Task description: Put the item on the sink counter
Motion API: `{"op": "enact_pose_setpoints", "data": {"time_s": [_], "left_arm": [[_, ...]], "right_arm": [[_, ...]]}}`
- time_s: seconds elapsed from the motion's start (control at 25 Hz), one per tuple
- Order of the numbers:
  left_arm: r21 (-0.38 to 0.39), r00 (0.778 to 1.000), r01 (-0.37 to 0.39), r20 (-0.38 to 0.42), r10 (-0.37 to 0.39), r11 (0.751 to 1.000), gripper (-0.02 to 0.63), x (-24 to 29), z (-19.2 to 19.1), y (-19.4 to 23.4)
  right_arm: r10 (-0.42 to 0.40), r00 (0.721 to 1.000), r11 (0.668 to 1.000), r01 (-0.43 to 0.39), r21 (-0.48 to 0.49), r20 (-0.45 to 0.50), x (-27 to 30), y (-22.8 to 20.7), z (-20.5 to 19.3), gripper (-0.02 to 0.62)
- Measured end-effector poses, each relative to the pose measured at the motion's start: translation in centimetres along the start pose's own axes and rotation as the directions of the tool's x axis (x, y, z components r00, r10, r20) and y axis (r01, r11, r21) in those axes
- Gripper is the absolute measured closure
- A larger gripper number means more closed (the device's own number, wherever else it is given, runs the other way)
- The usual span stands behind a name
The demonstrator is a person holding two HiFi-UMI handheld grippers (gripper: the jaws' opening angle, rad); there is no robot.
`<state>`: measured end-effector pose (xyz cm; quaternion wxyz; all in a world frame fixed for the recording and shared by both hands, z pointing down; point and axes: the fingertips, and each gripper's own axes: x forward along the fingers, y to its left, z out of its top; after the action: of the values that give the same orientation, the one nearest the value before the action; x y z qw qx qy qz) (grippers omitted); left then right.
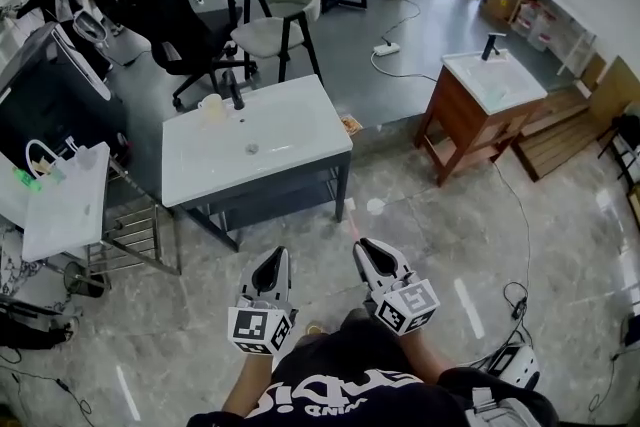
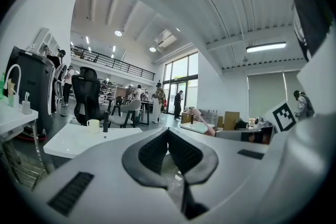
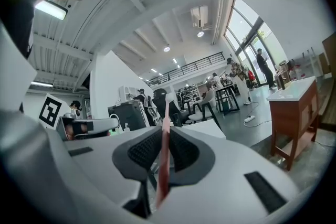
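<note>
A white sink counter (image 1: 300,130) stands ahead of me on a dark frame, with a black faucet (image 1: 234,90) and a cream mug (image 1: 211,107) at its far edge. My right gripper (image 1: 364,251) is held level a short way before the counter, shut on a thin pink flat item (image 3: 164,157) that stands on edge between its pads. The item's tip shows just past the jaws (image 1: 352,232). My left gripper (image 1: 272,261) is beside it, jaws closed together with nothing between them (image 2: 168,131). In the left gripper view, the counter (image 2: 73,140) and mug (image 2: 93,125) lie ahead to the left.
A wooden vanity with a white basin (image 1: 488,95) stands to the right, with a wooden pallet (image 1: 560,137) beyond it. A white side table (image 1: 68,205) and metal rack are on the left. A black office chair (image 1: 170,20) and grey chair (image 1: 282,13) are behind the counter. Cables (image 1: 515,300) trail on the floor.
</note>
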<state>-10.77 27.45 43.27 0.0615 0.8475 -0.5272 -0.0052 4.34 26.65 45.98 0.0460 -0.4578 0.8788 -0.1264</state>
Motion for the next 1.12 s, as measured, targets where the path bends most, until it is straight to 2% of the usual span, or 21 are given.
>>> {"op": "enact_pose_setpoints", "data": {"time_s": [0.36, 0.6, 1.12], "left_arm": [[-0.008, 0.999, 0.048, -0.014, -0.048, 0.999, 0.586, 0.8, -0.1, 2.4], [-0.009, 0.999, 0.052, -0.011, -0.052, 0.999, 0.586, 2.8, 0.1, 4.3], [-0.032, 0.999, 0.046, -0.003, -0.046, 0.998, 0.586, 9.8, -0.2, 7.6]], "right_arm": [[-0.033, 0.999, 0.999, 0.033, 0.001, -0.005, 2.8, 1.0, -0.7, 0.535], [-0.025, 1.000, 1.000, 0.025, 0.001, -0.006, 5.6, 0.5, -1.0, 0.535], [-0.040, 0.999, 0.999, 0.040, -0.021, -0.012, 11.0, -4.8, -0.3, 0.535]]}}
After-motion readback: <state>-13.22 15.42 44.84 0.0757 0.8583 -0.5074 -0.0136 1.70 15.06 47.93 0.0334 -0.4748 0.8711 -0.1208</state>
